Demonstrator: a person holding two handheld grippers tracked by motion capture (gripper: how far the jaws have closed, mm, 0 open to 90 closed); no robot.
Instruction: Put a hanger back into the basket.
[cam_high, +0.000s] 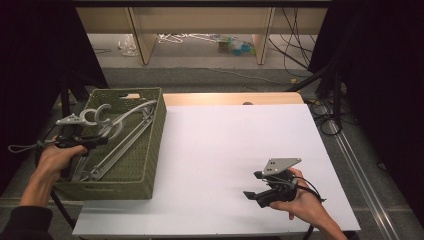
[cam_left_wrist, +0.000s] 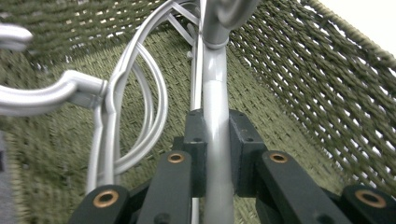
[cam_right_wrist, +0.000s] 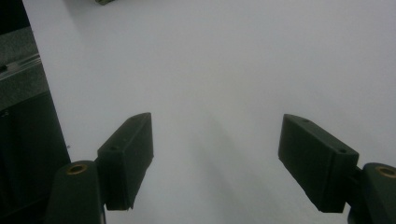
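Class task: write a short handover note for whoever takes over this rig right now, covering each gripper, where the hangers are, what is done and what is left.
Left gripper: shut on the shaft of a grey hanger, inside the green woven basket at the table's left edge.
Right gripper: open, holding nothing, low over the white table top.
Other hangers lie in the basket beside the held one.
Done: one hanger gripped.
Left: probably lift it out and set it on the table; no hanger is on the table yet.
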